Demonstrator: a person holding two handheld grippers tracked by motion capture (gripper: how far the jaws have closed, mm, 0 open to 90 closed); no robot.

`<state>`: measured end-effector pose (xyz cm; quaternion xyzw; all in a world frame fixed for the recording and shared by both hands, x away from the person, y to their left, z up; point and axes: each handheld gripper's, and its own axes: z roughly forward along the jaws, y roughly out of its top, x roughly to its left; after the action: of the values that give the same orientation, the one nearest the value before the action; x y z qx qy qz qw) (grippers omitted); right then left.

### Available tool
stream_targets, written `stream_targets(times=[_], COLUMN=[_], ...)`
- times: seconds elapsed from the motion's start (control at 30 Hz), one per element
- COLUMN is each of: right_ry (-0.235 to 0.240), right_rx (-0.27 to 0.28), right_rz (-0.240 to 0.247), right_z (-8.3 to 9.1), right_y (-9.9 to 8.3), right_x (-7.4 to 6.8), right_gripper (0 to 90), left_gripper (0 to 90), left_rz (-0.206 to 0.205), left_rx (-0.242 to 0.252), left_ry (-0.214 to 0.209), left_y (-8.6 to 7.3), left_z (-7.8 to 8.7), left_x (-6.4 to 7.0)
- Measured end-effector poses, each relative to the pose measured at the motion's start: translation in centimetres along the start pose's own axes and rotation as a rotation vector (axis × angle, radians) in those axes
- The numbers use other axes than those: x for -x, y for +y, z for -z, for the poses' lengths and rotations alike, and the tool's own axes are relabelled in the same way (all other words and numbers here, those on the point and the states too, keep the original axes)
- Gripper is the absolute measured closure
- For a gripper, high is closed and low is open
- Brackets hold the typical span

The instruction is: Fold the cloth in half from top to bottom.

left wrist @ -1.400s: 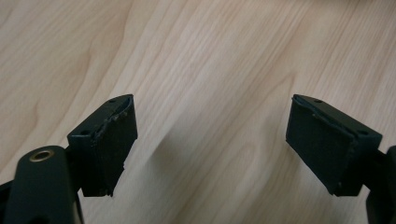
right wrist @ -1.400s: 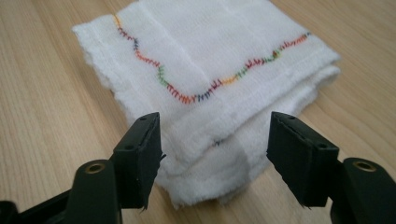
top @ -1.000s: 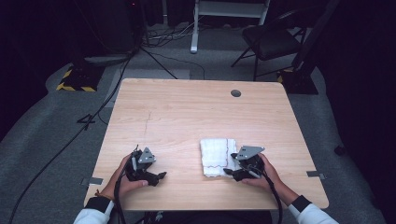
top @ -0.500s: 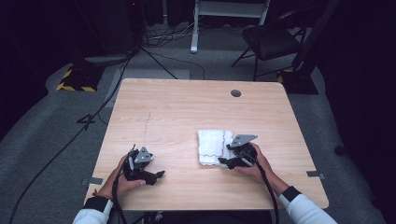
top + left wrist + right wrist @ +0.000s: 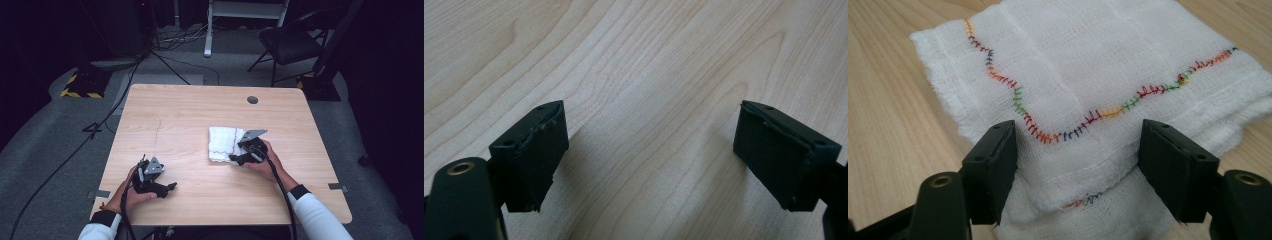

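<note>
Folded white cloth [image 5: 223, 144] lies right of centre on the table [image 5: 190, 115]; cable hole [image 5: 252, 100] beyond it. Right gripper [image 5: 235, 159] at the cloth's near edge, jaws spread wide astride a fold, seemingly not pinching. Left gripper [image 5: 170, 187] near the front-left edge, jaws wide over bare wood, much free room around it. Cloth's underlayers hidden

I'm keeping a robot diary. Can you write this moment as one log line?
right gripper: open, jaws over folded white cloth | left gripper: open, over bare table | cloth: not gripped
</note>
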<state>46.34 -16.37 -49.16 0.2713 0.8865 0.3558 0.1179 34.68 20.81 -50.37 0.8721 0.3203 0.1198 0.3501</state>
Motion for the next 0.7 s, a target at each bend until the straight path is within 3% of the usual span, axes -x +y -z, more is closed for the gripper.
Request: stream_targets(times=[0.23, 0.37, 0.53, 0.7], right_ry=[-0.005, -0.038, -0.047, -0.045], right_rx=[-0.013, -0.038, -0.049, -0.068], right_rz=[-0.002, 0.025, 0.035, 0.075], right_z=[-0.2, 0.3, 0.9, 1.6], right_y=[0.4, 0.8, 0.9, 0.9], right_x=[0.1, -0.4, -0.5, -0.9], right_gripper=[32.3, 32.1, 32.1, 31.7], left_gripper=[14.6, 14.6, 14.6, 14.7], left_rz=[0.0, 0.0, 0.0, 0.0], left_rx=[0.0, 0.0, 0.0, 0.0], left_ry=[0.0, 0.0, 0.0, 0.0], left_y=[0.0, 0.0, 0.0, 0.0], left_z=[0.0, 0.0, 0.0, 0.0], left_x=[0.0, 0.0, 0.0, 0.0])
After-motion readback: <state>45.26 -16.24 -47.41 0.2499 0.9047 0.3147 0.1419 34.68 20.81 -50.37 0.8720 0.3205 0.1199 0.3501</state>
